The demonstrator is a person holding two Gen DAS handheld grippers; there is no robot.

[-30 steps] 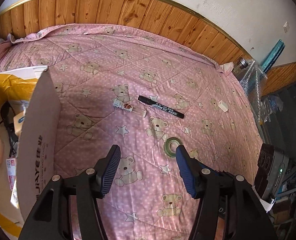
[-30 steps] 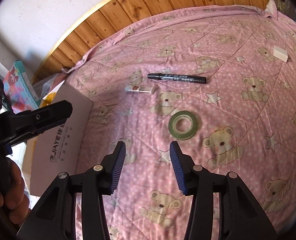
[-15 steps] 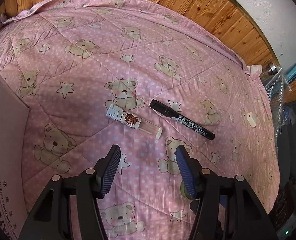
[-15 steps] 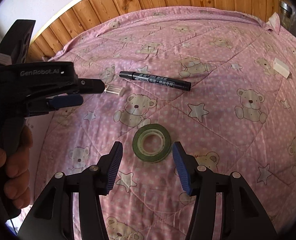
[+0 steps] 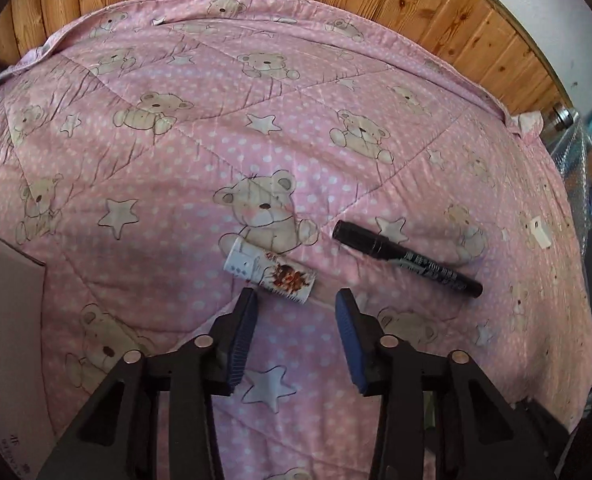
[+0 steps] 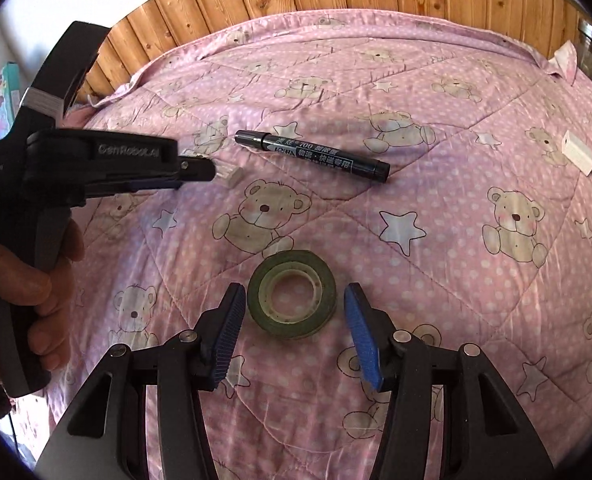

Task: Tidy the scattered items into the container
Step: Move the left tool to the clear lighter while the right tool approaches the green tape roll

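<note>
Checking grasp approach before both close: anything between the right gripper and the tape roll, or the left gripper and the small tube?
Nothing visible blocks either. The tape roll lies flat on the quilt, just ahead of the open right gripper. The small tube lies just beyond the open left gripper. The marker lies apart, to the tube's right.

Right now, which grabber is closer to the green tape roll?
Right. The right gripper is open around the tape roll. The left gripper is over by the small tube, beyond the tape.
</note>
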